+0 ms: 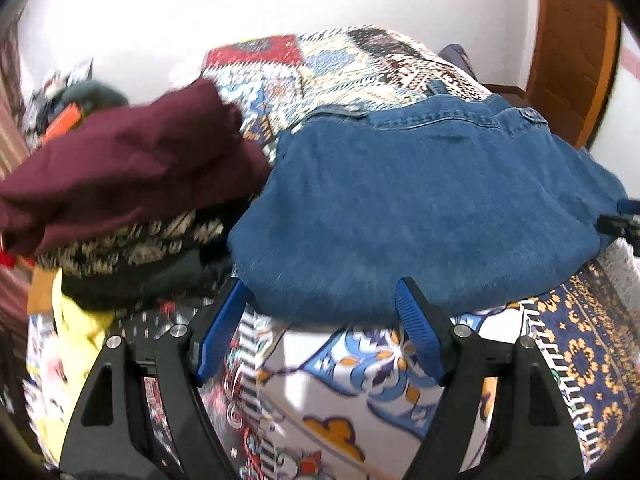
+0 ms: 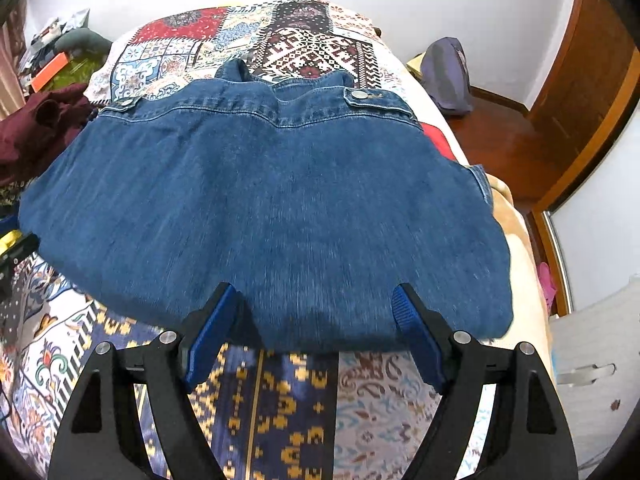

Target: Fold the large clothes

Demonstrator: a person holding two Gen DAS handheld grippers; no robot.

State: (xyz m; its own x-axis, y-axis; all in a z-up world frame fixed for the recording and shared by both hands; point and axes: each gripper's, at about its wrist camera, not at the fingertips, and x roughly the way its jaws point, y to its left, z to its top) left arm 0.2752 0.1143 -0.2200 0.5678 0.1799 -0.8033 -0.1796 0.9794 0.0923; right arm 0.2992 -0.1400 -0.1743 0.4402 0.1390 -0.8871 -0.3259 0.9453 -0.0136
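Note:
A blue denim garment (image 1: 420, 208) (image 2: 260, 208) lies folded flat on the patchwork bedspread (image 1: 360, 380) (image 2: 280, 400), with its collar and button tabs at the far side. My left gripper (image 1: 322, 286) is open at the left part of the near hem. Its blue pads (image 1: 218, 332) stand apart on either side of the hem and press on nothing. My right gripper (image 2: 315, 289) is open the same way at the right part of the hem, pads (image 2: 418, 336) clear of the cloth. Its black tip shows at the edge of the left wrist view (image 1: 620, 224).
A pile of clothes sits left of the denim: a maroon garment (image 1: 132, 168) (image 2: 36, 128) over a black-and-cream patterned cloth (image 1: 132, 248) and a yellow one (image 1: 76, 328). A beige blanket (image 2: 516, 248) lies right. A purple bag (image 2: 446, 76) and wooden door (image 2: 580, 92) stand beyond the bed.

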